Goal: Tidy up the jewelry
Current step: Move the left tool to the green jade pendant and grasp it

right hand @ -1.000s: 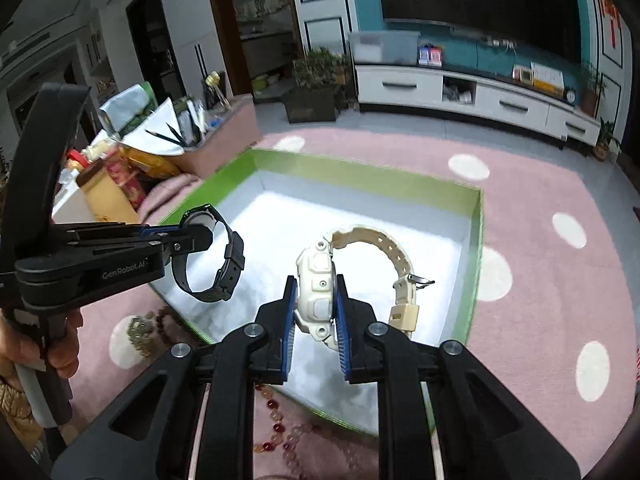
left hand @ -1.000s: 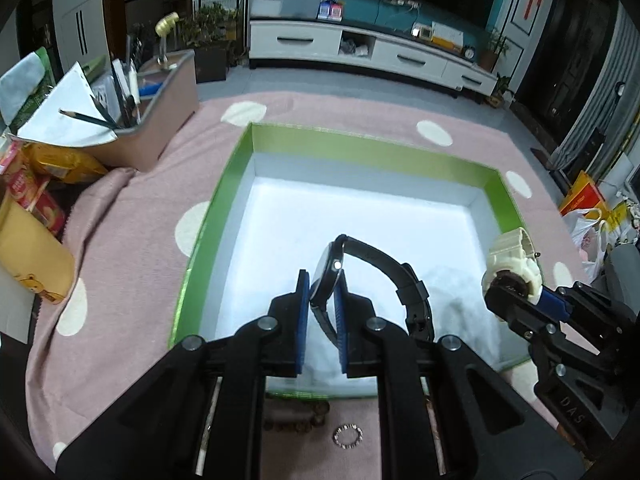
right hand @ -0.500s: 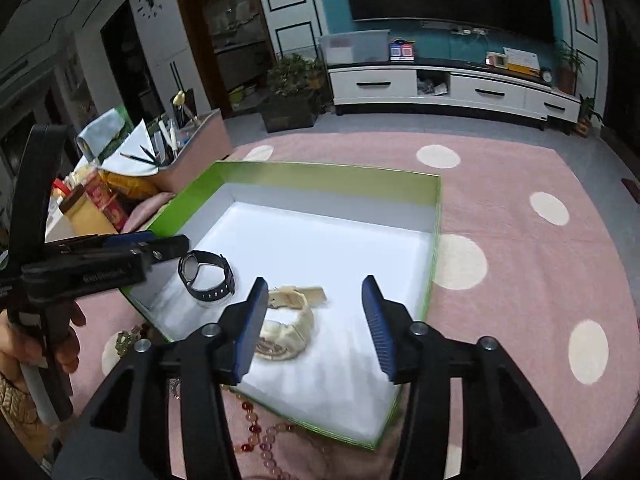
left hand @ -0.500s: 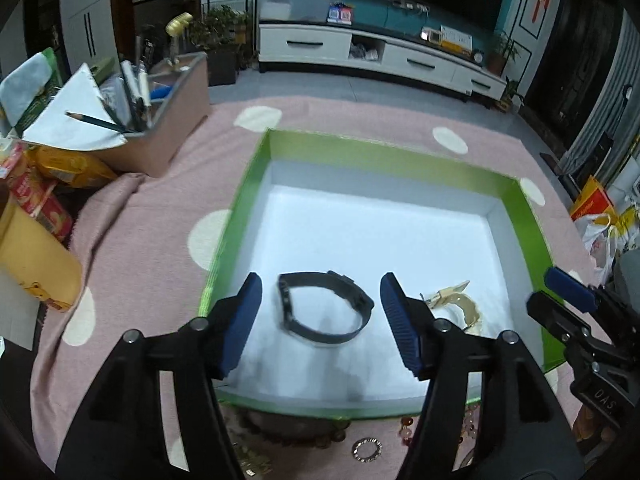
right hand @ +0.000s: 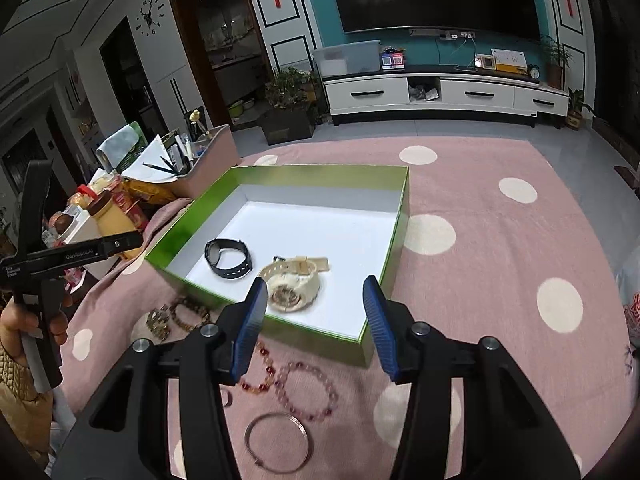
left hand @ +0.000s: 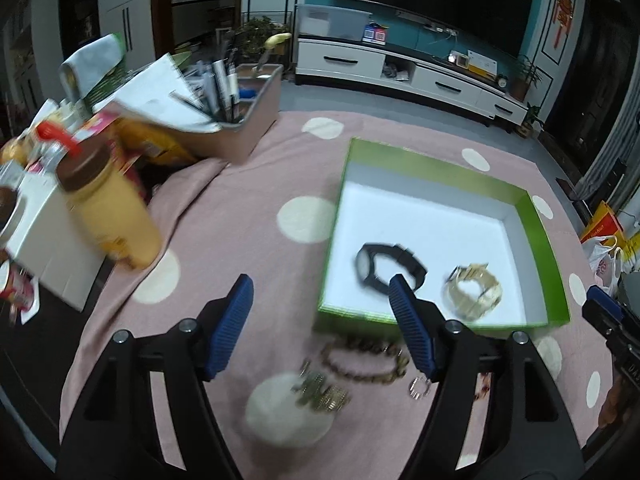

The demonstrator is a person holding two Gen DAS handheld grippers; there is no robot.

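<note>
A green box (left hand: 440, 168) with a white floor holds a black watch (left hand: 390, 266) and, to its right, a cream watch (left hand: 474, 294). My left gripper (left hand: 320, 280) hovers over the pink cloth at the box's near left corner; its jaws are opening with nothing between them. In the right wrist view the black watch (right hand: 228, 258) and cream watch (right hand: 292, 284) lie near the box's front wall (right hand: 256, 314). My right gripper (right hand: 316, 282) stands open and empty above that wall. Brown beads (left hand: 362, 360), a pink bead bracelet (right hand: 308, 390) and a silver bangle (right hand: 278, 444) lie on the cloth in front.
A tan pen box (left hand: 248, 120), a yellow bottle (left hand: 112, 212) and snack packs crowd the left side. The pink dotted cloth (right hand: 500, 240) spreads right of the box. A hand (right hand: 24, 320) holds the left gripper's handle at the left edge.
Both grippers let go of their watches, which now lie in the box. Both opened wide and drew back toward the near edge, the left one also shifting left.
</note>
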